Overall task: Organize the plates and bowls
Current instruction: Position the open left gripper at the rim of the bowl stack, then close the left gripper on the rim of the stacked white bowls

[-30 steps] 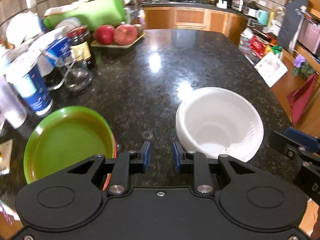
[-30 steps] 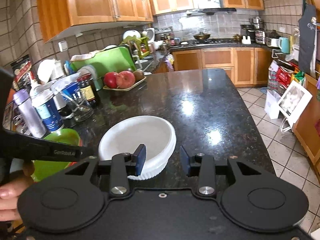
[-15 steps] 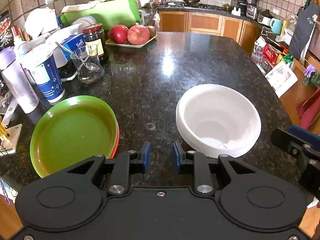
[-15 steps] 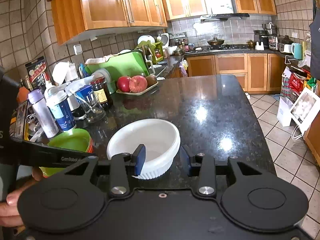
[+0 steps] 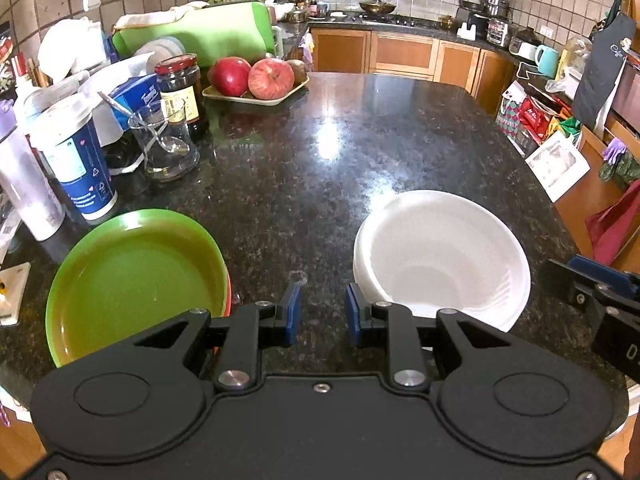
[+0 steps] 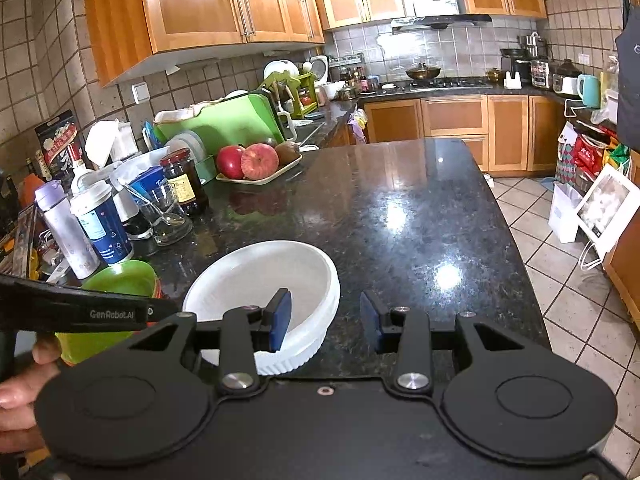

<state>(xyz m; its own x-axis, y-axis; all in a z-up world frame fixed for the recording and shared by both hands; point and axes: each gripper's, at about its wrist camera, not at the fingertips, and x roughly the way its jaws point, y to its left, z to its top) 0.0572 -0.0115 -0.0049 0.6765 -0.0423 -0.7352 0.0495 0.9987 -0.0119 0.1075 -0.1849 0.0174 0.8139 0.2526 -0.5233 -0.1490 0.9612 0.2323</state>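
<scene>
A stack of white bowls (image 5: 440, 256) sits on the dark granite counter (image 5: 320, 160), right of centre; it also shows in the right wrist view (image 6: 260, 276). A green plate (image 5: 136, 280) lies on an orange one at the left, also visible in the right wrist view (image 6: 120, 280). My left gripper (image 5: 319, 312) is open and empty, above the counter between plate and bowls. My right gripper (image 6: 325, 318) is open and empty, its left finger over the bowls' near rim. It also shows at the right edge of the left wrist view (image 5: 592, 292).
Along the left edge stand a blue cup (image 5: 80, 168), a glass with a spoon (image 5: 168, 148), a dark jar (image 5: 180, 88), and a tray of apples (image 5: 256, 80). A green cutting board (image 5: 208, 36) leans behind. The counter edge drops to tiled floor (image 6: 560, 280) at right.
Both grippers have drawn back and risen a little, so the view takes in more of the counter. The plate and bowls have not moved. Both stay open.
</scene>
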